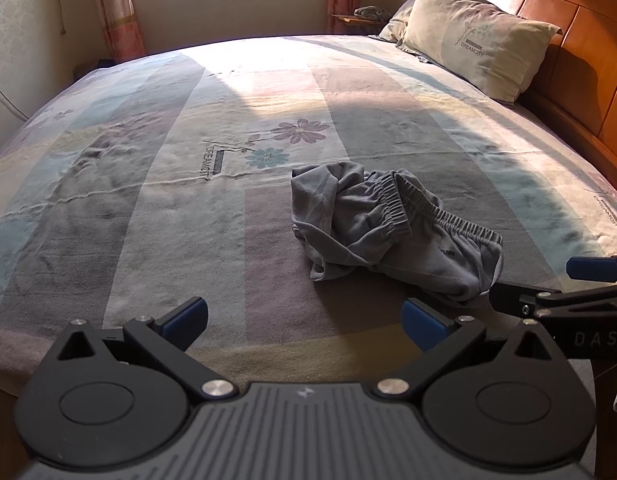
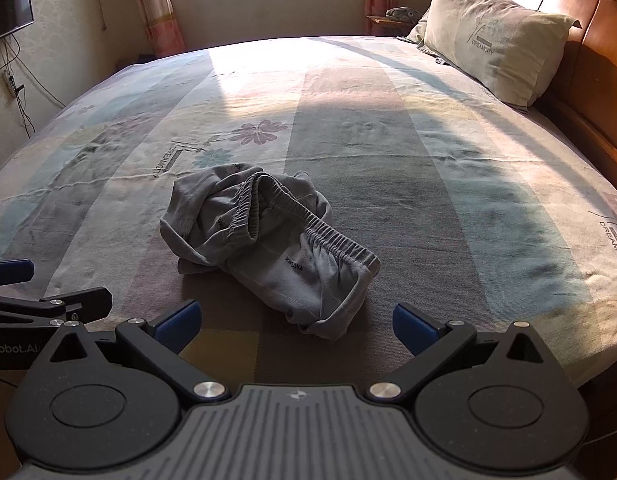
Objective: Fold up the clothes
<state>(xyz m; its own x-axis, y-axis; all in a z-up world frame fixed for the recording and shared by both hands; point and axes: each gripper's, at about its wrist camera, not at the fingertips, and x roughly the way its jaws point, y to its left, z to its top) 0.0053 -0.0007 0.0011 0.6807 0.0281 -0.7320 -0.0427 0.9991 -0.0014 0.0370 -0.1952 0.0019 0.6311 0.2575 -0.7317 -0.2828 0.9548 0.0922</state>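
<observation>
Your right claw [image 2: 296,320] sits low at the near edge of the bed [image 2: 448,208], blue pads spread wide apart and nothing between them. Your left claw [image 1: 304,318] is just beside it, also spread wide and empty. Dead ahead of the right claw, just beyond its pads, lies the crumpled grey shorts [image 2: 268,240], bunched in a heap on the sheet. From the left claw the shorts [image 1: 388,232] sit ahead and off to the right, so your right hand looks the nearer one. The heap runs on a slant: near end by your right claw, far end away and to the left. The elastic waistband [image 2: 332,236] twists across the top, its open corner on the right side. That corner looks like your first pick. Farther back, the pillow [image 2: 496,36] leans at the headboard, well apart from it all.
</observation>
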